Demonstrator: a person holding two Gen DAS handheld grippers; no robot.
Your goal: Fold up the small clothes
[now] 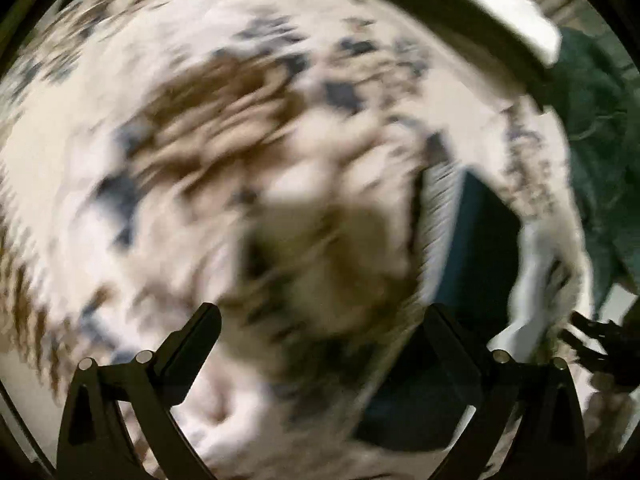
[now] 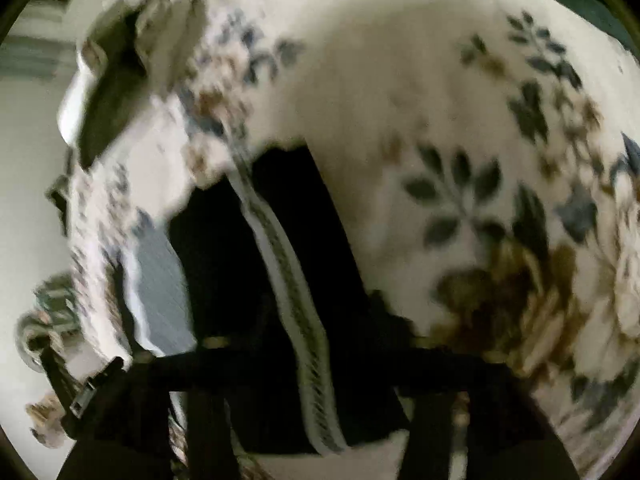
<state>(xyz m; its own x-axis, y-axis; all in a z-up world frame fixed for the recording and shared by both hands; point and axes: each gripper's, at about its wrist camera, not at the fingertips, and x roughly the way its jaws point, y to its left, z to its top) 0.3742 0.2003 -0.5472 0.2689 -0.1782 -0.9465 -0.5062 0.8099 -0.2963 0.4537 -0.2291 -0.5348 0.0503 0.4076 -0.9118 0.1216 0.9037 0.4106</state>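
- A white spread printed with blue leaves and brown flowers [image 2: 460, 128] is seen filling both views; whether it covers a bed or a worktop cannot be told
- A dark green cloth [image 1: 596, 152] is seen at the right edge of the left wrist view, beyond the spread
- The small dark garment [image 2: 248, 248], with a white patterned band [image 2: 288, 276] running down it, is seen lying on the spread, low in the right wrist view; in the left wrist view it appears as a dark blue piece [image 1: 484, 232] at the right, with a pale fold beside it
- The left claw [image 1: 324, 328] is held fully open above the spread, with nothing between its jaws
- The right claw [image 2: 316, 360] is seen about half open right at the garment; through blur and darkness it cannot be told whether cloth is pinched
- The step in hand is judged to be a regrasp or smoothing between folds
- Next, an edge of the garment would need to be pinched firmly and carried across, with the left claw brought over to steady it
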